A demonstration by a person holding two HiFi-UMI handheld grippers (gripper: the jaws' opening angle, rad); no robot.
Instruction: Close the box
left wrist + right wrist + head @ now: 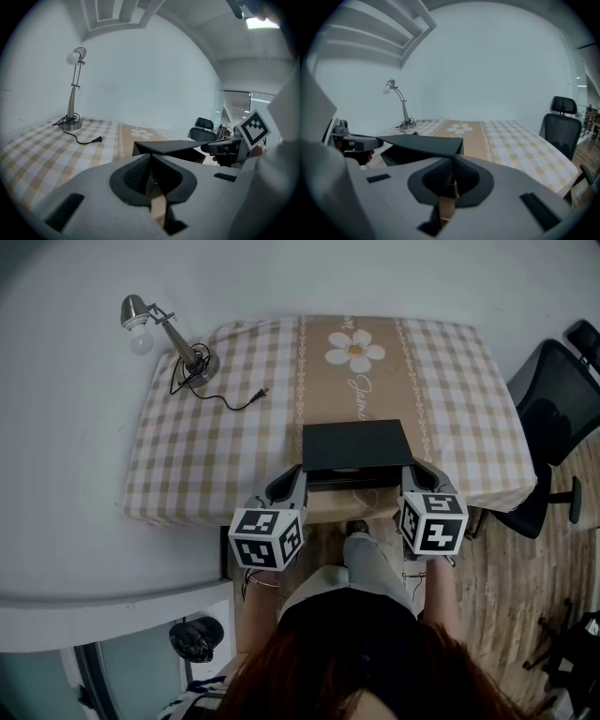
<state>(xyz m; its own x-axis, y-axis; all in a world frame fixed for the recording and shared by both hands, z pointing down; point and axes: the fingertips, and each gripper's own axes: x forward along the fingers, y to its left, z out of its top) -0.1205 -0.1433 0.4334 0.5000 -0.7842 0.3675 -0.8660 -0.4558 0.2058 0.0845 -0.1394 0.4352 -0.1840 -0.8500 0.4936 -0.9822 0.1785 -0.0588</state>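
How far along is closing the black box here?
Nothing looks finished: the lid sits raised above the box, a gap showing beneath. In hand: left gripper and right gripper each pinch a near lid corner. Left: lowering it fully shut.

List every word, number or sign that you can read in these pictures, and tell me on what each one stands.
No text can be read clearly.
Cursive word on the tablecloth, below the daisy: too small and blurred to read.
Marker cubes, left and right: black-and-white square patterns only, no letters or numbers.
Box lid: plain black, no print shows.
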